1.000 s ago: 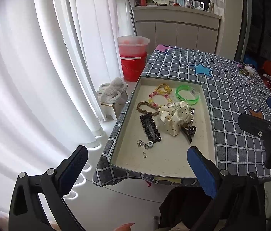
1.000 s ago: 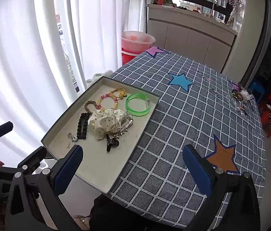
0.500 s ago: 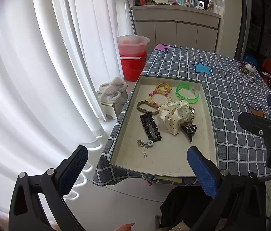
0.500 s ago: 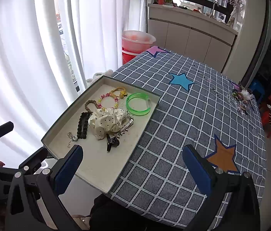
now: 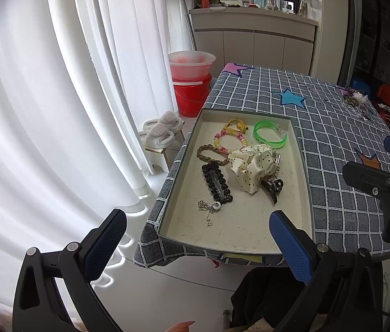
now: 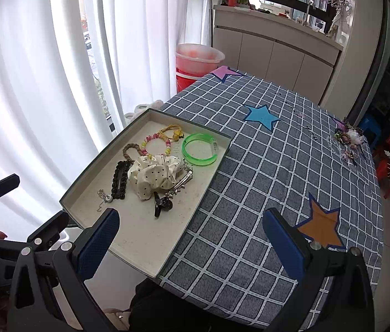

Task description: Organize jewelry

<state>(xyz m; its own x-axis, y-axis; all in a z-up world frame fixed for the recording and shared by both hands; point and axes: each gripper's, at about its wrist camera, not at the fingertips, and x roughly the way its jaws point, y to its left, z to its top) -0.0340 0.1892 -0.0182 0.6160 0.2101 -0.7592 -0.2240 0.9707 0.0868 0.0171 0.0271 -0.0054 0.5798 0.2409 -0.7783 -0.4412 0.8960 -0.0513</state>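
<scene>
You are holding both the left tool and right tool spread wide, empty, barely shifting over the last second; beyond them, scrunchie, hair clips and green bangle are lying clustered in the tray on the desk.

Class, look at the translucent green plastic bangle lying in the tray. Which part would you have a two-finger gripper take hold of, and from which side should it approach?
Grip the translucent green plastic bangle across its band on the side nearest the tray's far right corner, coming from above. It lies flat as an open ring, so one finger could probably drop inside and one outside. That side looks clear, while the cream polka-dot scrunchie crowds the near side.
</scene>
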